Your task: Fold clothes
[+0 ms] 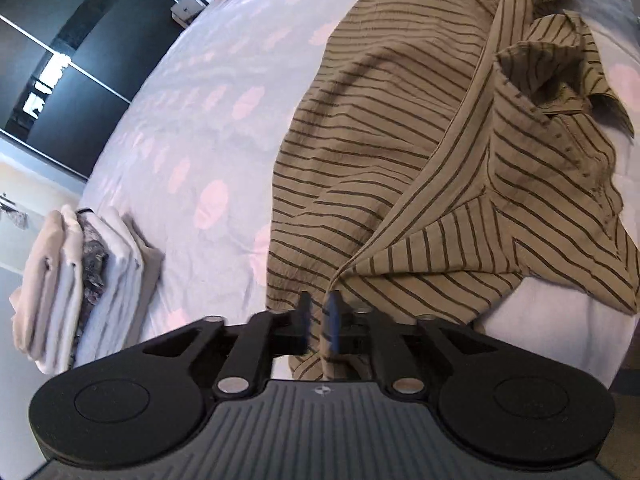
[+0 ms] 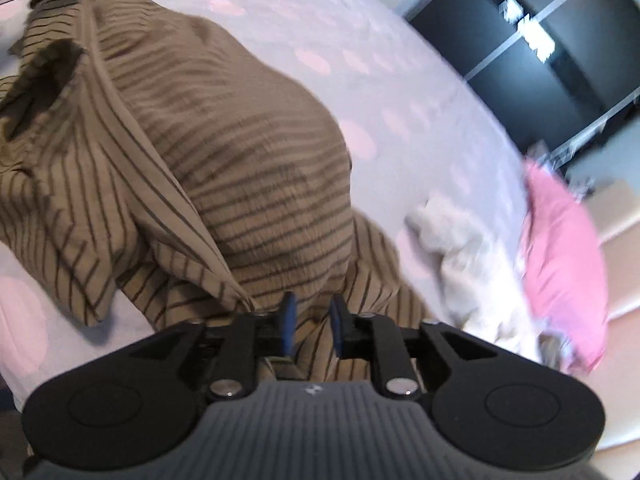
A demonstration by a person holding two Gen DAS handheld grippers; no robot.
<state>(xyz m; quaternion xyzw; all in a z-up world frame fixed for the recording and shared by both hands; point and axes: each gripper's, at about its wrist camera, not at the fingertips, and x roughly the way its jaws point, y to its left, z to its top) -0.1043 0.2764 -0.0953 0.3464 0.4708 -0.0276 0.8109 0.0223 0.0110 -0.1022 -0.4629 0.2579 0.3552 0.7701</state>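
Observation:
An olive-brown shirt with dark stripes (image 1: 380, 140) lies spread and partly folded over itself on a lilac bedsheet with pink spots (image 1: 208, 120). Its collar is bunched at the far right. My left gripper (image 1: 320, 312) hovers at the shirt's near edge. Its blue pads stand a narrow slit apart, with a raised fold of cloth at the tips and shirt fabric showing through the gap. In the right wrist view the same shirt (image 2: 260, 160) fills the left and middle. My right gripper (image 2: 313, 316) is open over its near hem, nothing pinched between the pads.
A stack of folded pale clothes (image 1: 80, 280) sits at the bed's left edge. A crumpled white garment (image 2: 472, 264) and a pink pillow (image 2: 560, 260) lie to the right of the shirt. A dark sliding wardrobe (image 2: 540, 40) stands beyond the bed.

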